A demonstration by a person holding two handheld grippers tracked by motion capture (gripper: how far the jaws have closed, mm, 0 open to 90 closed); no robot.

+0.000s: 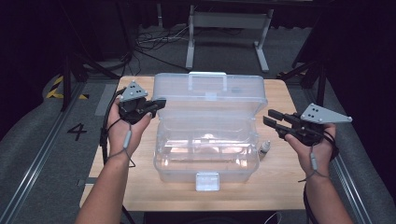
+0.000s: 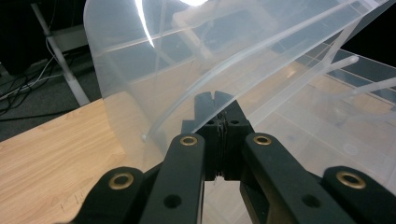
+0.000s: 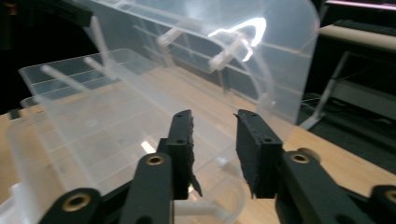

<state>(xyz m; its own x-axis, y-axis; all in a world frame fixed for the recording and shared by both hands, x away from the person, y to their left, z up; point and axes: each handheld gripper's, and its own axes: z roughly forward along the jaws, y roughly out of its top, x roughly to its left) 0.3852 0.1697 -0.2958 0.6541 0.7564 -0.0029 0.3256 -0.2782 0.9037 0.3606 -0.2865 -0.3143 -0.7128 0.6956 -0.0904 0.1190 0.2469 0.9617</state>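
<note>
From the high view, a clear plastic toolbox (image 1: 205, 154) sits in the middle of a wooden table (image 1: 280, 186), its lid (image 1: 210, 93) swung up and leaning back, a carry handle on the lid's top and a white latch (image 1: 207, 181) on the front wall. The box's base looks see-through, with only faint shapes inside that cannot be made out. A small bottle (image 1: 265, 149) stands on the table just beside the box's right wall. The left gripper (image 1: 158, 103) is at the lid's left edge, jaws pressed together on that edge. The right gripper (image 1: 271, 118) hovers right of the box, near the lid's right corner but apart from it, jaws spread with nothing between them. Bare table lies in front of the box and along its right side; the table's edges are near the box's back corners.

In the left gripper view, the left gripper (image 2: 215, 100) pinches the lid's (image 2: 224, 42) curved rim, with wood to the left.

In the right gripper view, the right gripper (image 3: 214, 122) stands parted, the box (image 3: 93, 116) and the raised lid (image 3: 261, 56) beyond its tips.
</note>
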